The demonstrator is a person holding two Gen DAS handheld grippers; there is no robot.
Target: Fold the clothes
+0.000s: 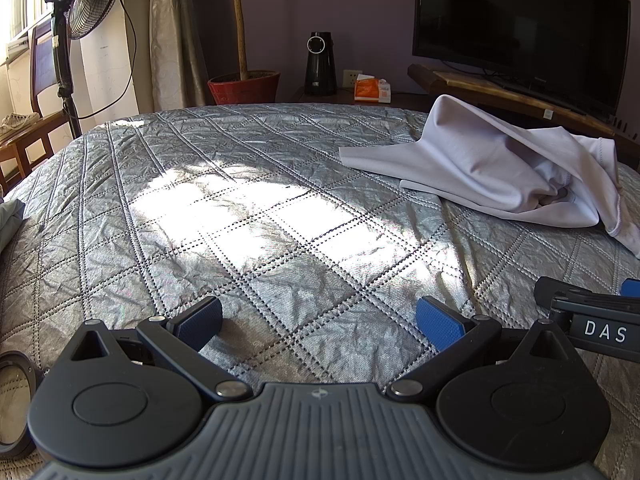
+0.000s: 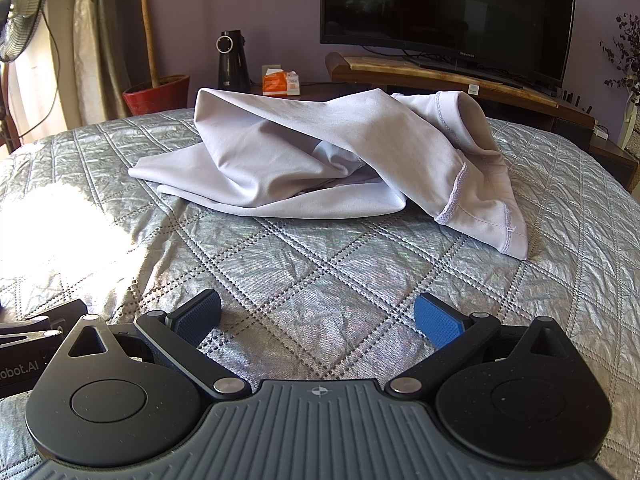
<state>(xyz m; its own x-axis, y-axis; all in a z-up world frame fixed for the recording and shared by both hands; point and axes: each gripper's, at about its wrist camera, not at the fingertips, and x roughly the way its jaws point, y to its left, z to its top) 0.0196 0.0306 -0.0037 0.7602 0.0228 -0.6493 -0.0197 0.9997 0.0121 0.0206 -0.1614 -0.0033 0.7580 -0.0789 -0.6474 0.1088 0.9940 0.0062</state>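
Note:
A pale lilac garment (image 2: 320, 160) lies crumpled in a heap on the silver quilted bedspread (image 2: 320, 272), its stitched hem toward the right. It also shows in the left wrist view (image 1: 500, 168) at the far right. My left gripper (image 1: 320, 322) is open and empty, low over the bedspread, well short and left of the garment. My right gripper (image 2: 318, 318) is open and empty, just short of the garment's near edge. The right gripper's body shows at the left wrist view's right edge (image 1: 592, 320).
A TV (image 2: 444, 12) on a wooden stand (image 2: 440, 76) is behind the bed. A red plant pot (image 2: 158, 94), a black speaker (image 2: 232, 60), an orange tissue box (image 2: 280, 82), a standing fan (image 1: 76, 8) and a wooden chair (image 1: 28, 120) stand beyond the bed. Sun glare falls on the bedspread (image 1: 248, 216).

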